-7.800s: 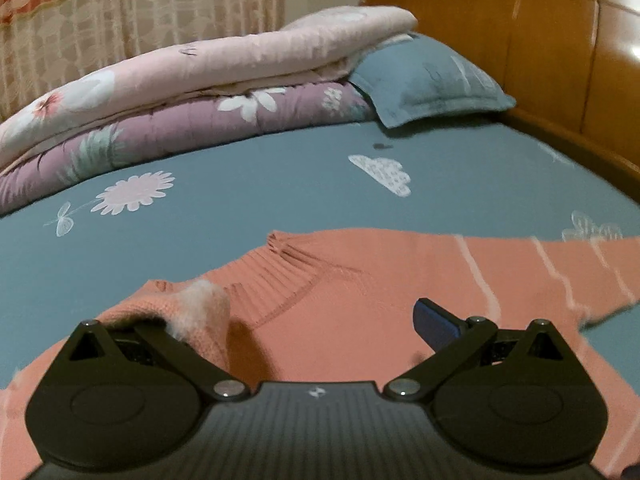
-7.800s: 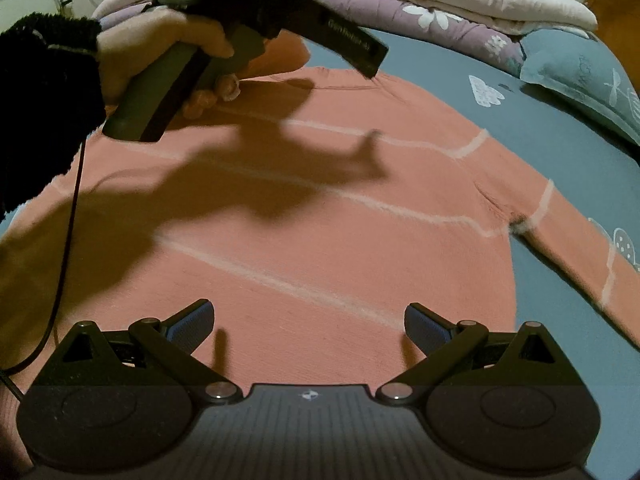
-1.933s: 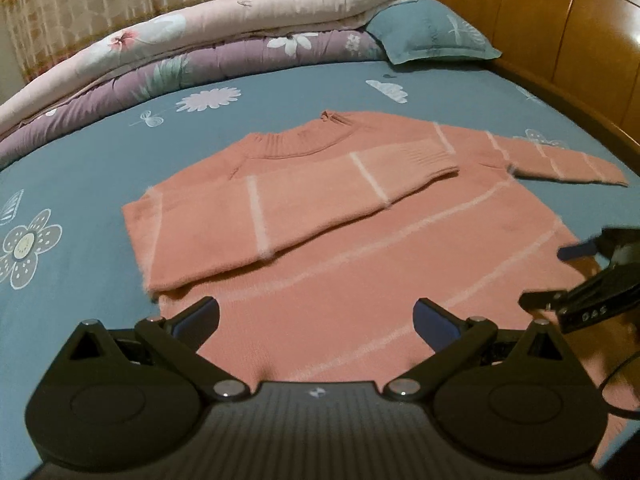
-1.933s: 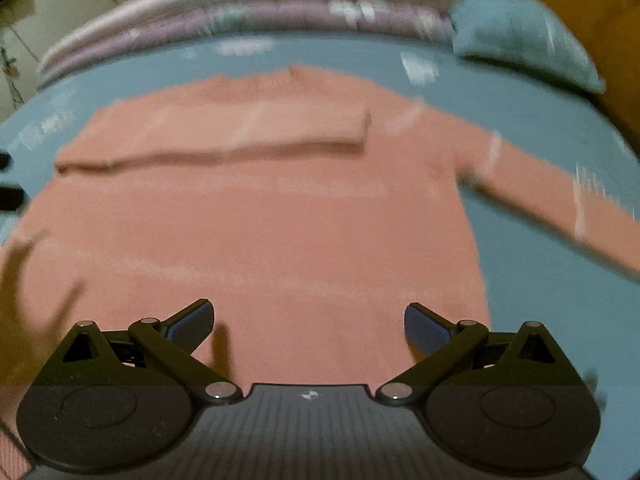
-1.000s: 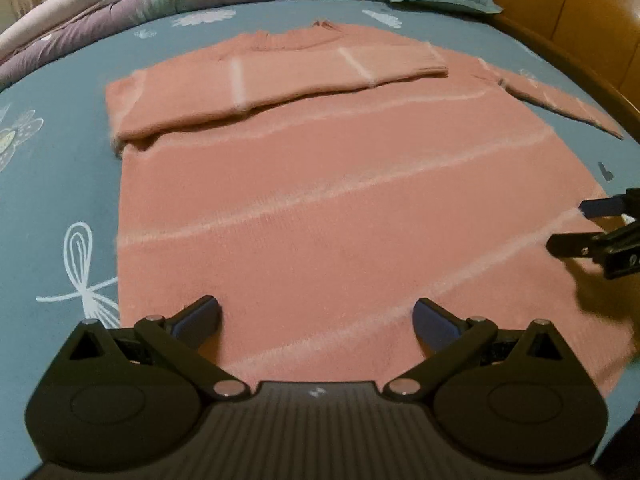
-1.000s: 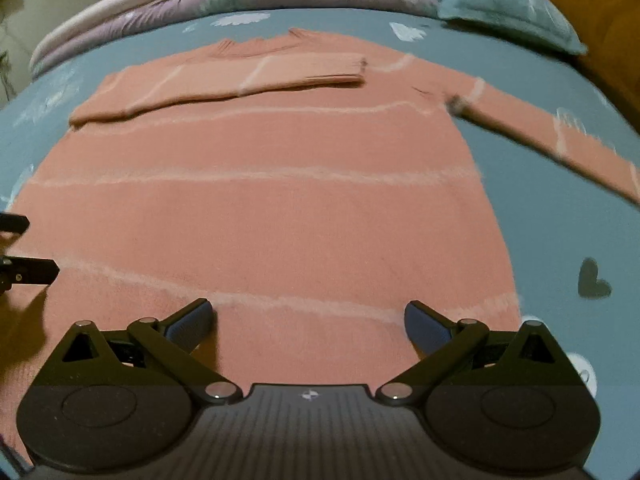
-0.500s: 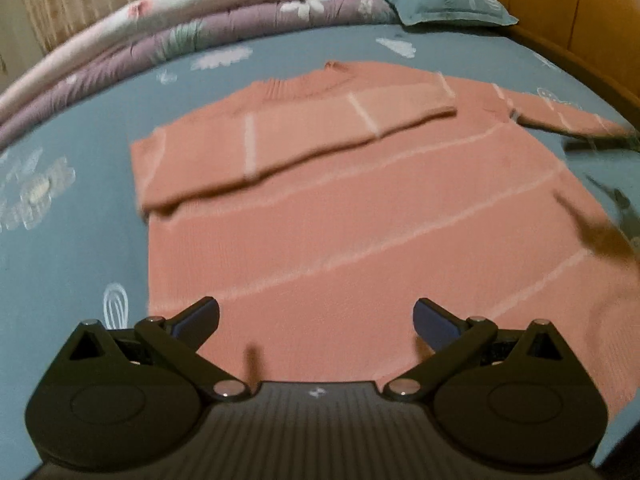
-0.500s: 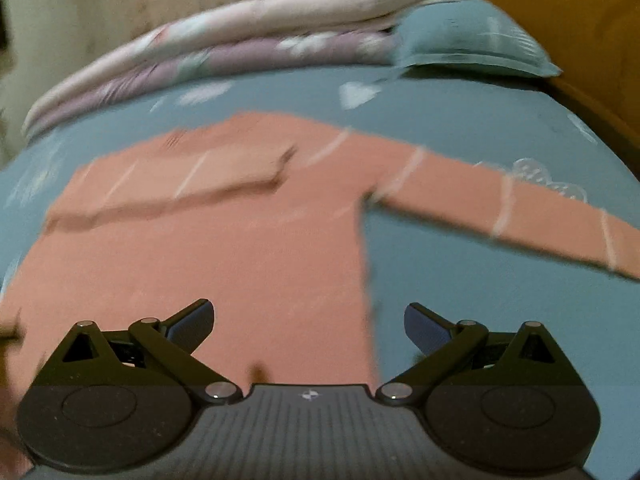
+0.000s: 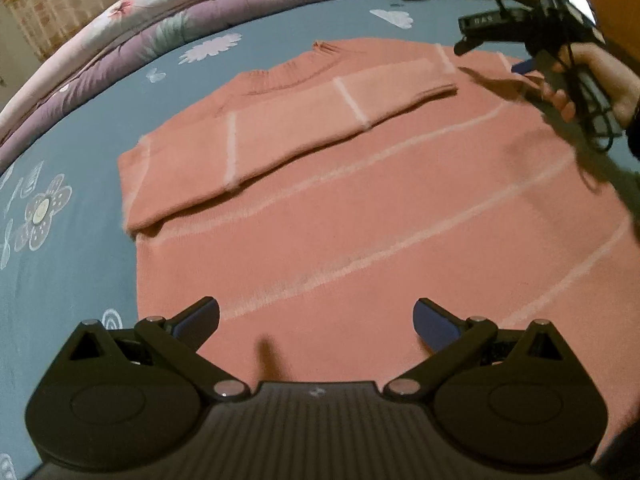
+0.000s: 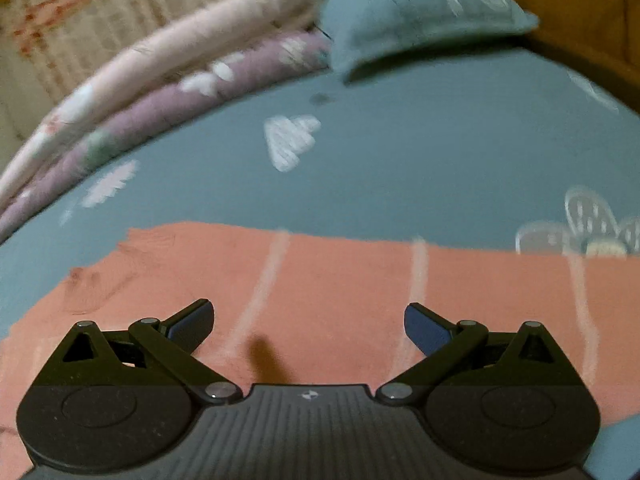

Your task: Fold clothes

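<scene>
Sweater [image 9: 360, 208] lies flat on the bed [image 9: 72, 280], one sleeve [image 9: 288, 128] already folded across the chest; the other sleeve [image 10: 360, 280] is spread out to the right, so we judge that fold and the body folds are left. It is soft fuzzy salmon knit with thin pale stripes and a ribbed collar. Our left gripper [image 9: 316, 316] hovers over the near hem, jaws wide and empty. Our right gripper [image 10: 308, 320] hangs over the outstretched sleeve, jaws wide, gripping nothing.
</scene>
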A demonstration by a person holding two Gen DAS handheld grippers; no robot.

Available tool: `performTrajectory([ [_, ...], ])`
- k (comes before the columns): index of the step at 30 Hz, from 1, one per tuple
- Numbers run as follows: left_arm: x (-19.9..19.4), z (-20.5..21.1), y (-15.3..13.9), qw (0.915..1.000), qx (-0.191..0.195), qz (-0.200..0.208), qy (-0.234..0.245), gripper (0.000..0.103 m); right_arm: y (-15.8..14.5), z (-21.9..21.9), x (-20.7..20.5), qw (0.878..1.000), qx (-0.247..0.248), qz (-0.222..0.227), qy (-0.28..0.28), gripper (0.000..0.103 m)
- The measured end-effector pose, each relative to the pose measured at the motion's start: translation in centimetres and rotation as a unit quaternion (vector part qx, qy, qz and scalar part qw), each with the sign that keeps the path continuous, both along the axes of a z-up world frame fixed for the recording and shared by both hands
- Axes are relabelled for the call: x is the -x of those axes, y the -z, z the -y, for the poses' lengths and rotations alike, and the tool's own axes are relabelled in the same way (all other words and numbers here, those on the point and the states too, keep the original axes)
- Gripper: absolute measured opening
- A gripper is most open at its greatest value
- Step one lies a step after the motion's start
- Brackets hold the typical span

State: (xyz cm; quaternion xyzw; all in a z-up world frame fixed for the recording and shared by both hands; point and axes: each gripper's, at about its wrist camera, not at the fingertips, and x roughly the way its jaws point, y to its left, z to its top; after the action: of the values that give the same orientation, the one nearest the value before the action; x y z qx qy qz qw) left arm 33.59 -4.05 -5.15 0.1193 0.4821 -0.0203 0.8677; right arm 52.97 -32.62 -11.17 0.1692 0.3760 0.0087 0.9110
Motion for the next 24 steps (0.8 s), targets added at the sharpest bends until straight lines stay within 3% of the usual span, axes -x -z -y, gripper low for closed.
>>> performTrajectory([
  [2, -0.7, 0.1, 0.2, 0.9999, -0.004, -0.008, 0.006, 0.102, 0.9, 0.0, 1.5, 1.000, 0.000, 0.019, 0.003, 0.103],
  [6, -2.1, 0.5, 1.0, 0.9996, -0.004, -0.020, 0.018, 0.102, 1.3, -0.9, 5.4, 0.997, 0.051, 0.050, -0.042, 0.103],
  [8, -2.7, 1.0, 1.3, 0.9993, 0.000, -0.022, 0.029, 0.102, 0.9, -0.2, 6.0, 0.997, 0.052, 0.043, -0.049, 0.103],
  [12, -3.3, 1.9, 1.6, 0.9984, 0.003, -0.021, 0.053, 0.102, -0.4, 1.4, 6.1, 0.995, 0.058, 0.078, -0.032, 0.103],
  [14, -3.4, 2.1, 1.8, 0.9979, 0.003, -0.022, 0.061, 0.102, 0.3, 2.7, 5.0, 0.998, 0.041, 0.045, -0.018, 0.103],
  [18, -3.4, 1.8, 2.2, 0.9980, 0.010, -0.025, 0.057, 0.102, 1.1, 5.8, 6.3, 0.998, 0.033, 0.046, 0.015, 0.103],
  [24, -3.9, 1.6, 2.7, 0.9978, 0.019, -0.026, 0.057, 0.102, -0.7, 7.0, 7.4, 0.998, 0.017, 0.040, 0.037, 0.103],
])
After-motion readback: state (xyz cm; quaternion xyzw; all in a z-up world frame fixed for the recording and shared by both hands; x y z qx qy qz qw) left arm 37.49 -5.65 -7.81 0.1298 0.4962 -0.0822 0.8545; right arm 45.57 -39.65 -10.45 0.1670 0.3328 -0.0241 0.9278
